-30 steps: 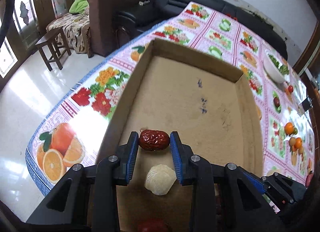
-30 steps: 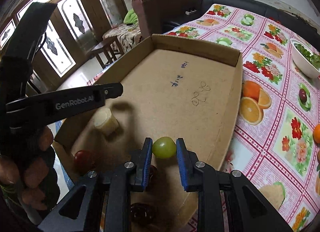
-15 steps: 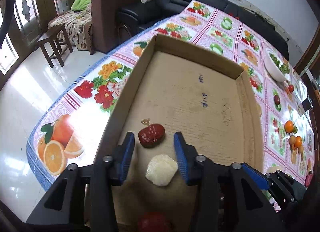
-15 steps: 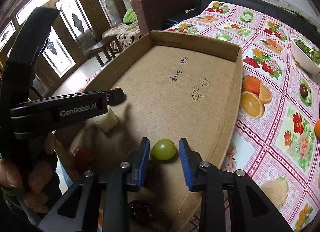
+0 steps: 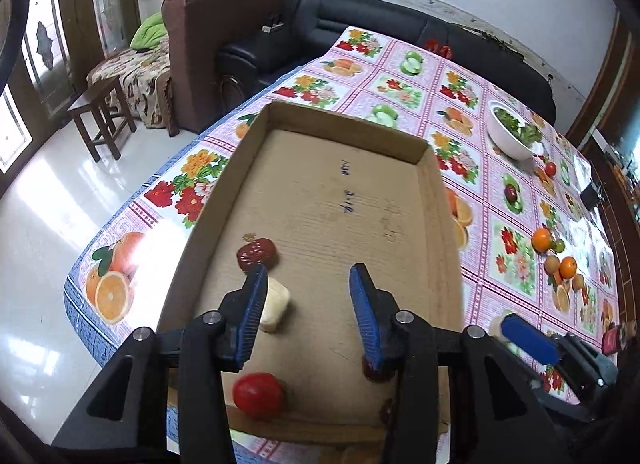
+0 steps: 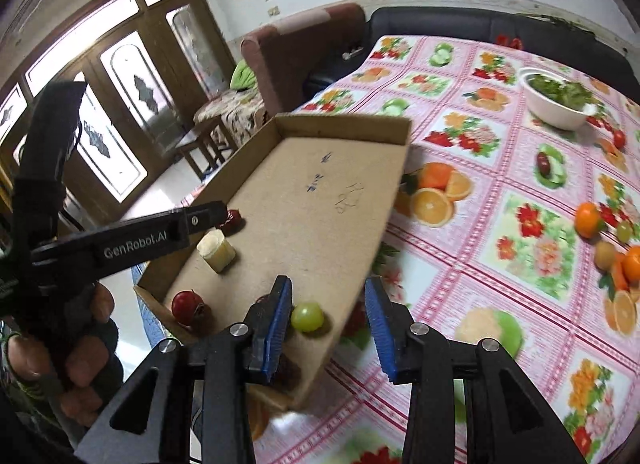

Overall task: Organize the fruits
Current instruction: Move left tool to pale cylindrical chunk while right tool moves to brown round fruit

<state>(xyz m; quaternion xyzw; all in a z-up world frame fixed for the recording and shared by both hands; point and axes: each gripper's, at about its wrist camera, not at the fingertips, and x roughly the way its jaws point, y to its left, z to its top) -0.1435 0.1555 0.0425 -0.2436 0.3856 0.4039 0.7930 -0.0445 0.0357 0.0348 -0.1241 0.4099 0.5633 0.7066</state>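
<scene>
Left wrist view: the left gripper (image 5: 308,292) hangs over the cardboard tray (image 5: 448,224), its jaws opening with nothing between them. The red date (image 5: 256,254) lies at 11 o'clock from the fingertips, the pale chunk (image 5: 274,304) just beside the left pad, and a red tomato (image 5: 258,394) at 7 o'clock.

Right wrist view: the right gripper (image 6: 328,310) is also opening, empty. The green grape (image 6: 307,317) rests on the tray (image 6: 344,126) just beside the left pad, apart from the right one. The loose oranges (image 6: 588,218) sit on the tablecloth (image 6: 500,284) at 2 o'clock.
</scene>
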